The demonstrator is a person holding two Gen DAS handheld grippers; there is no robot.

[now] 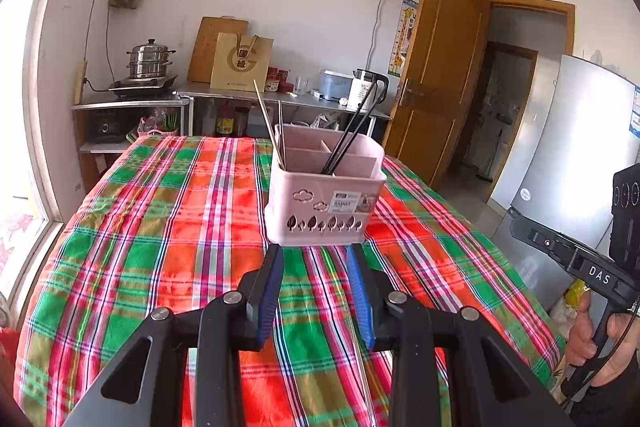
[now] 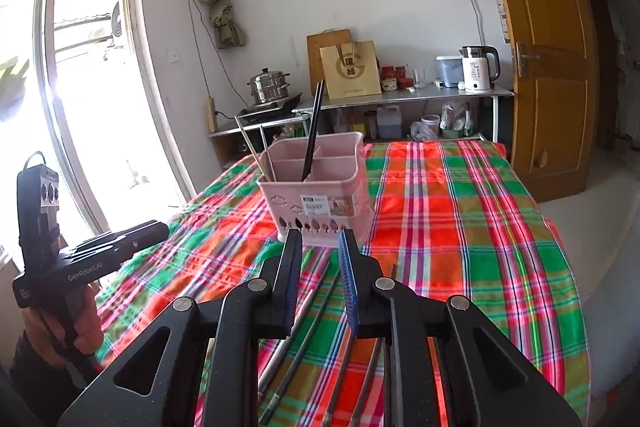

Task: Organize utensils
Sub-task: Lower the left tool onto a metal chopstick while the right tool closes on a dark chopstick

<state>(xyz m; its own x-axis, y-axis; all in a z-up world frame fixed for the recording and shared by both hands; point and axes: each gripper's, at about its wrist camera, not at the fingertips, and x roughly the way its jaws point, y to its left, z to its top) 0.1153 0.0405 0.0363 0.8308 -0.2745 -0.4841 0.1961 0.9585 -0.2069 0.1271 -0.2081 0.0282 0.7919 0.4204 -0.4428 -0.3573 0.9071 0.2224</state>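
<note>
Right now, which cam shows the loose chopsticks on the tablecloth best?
Right wrist. Several loose chopsticks lie on the tablecloth under and between the open right gripper, dark and light ones distinguishable. The left wrist view shows at most a faint pale stick near the open left gripper; the basket is clear.

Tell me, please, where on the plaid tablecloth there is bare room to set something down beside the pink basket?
Bare cloth lies left of the pink basket toward the window-side edge of the tablecloth, and right of it toward the door side. It is crowded near the front edge, where loose chopsticks lie under the open right gripper.
</note>
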